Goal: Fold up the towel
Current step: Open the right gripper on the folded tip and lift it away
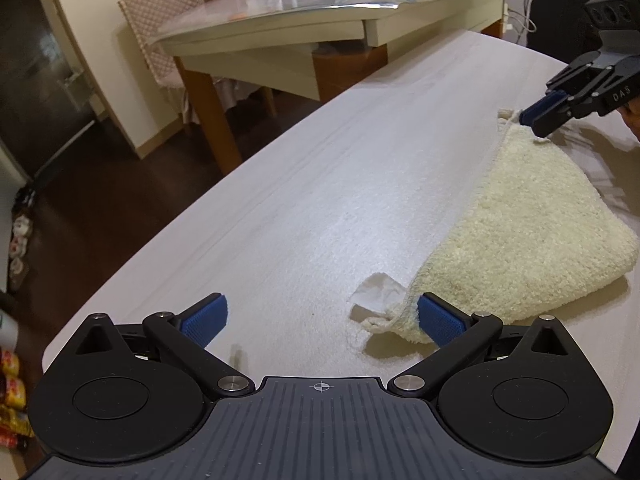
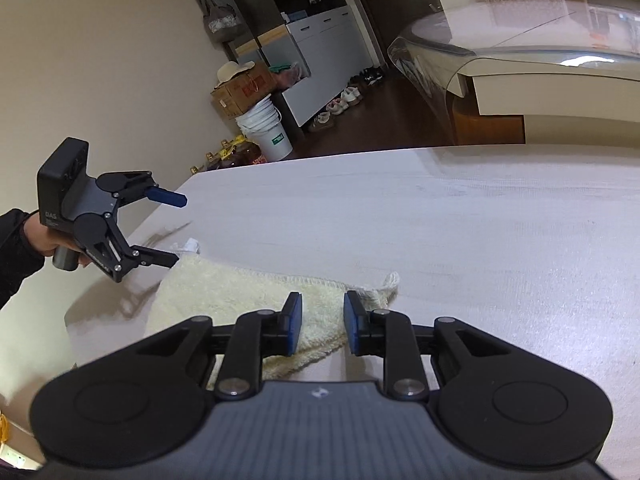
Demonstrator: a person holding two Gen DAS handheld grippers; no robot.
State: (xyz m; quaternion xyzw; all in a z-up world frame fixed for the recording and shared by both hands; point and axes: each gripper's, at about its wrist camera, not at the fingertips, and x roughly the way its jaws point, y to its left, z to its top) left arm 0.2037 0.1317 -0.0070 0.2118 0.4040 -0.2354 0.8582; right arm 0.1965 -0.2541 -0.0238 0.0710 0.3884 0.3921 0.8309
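A cream terry towel (image 1: 520, 232) lies folded on the white table (image 1: 300, 200), with a white tag (image 1: 378, 296) sticking out at its near corner. My left gripper (image 1: 322, 304) is open wide; its right pad sits against that corner and nothing is between the pads. The right wrist view shows it (image 2: 180, 230) held in a person's hand, its lower finger at the towel's (image 2: 224, 292) tagged corner. My right gripper (image 2: 322, 300) hovers over the opposite corner, pads a little apart and pressing nothing. In the left wrist view it (image 1: 534, 120) sits at the towel's far corner.
A second table with a glass top (image 1: 320, 12) and a quilted chair (image 1: 160, 12) stand beyond the white table. Bottles (image 1: 12, 380) line the dark floor at the left. White buckets (image 2: 268, 128), a cardboard box (image 2: 240, 92) and shoes (image 2: 340, 106) are by the wall.
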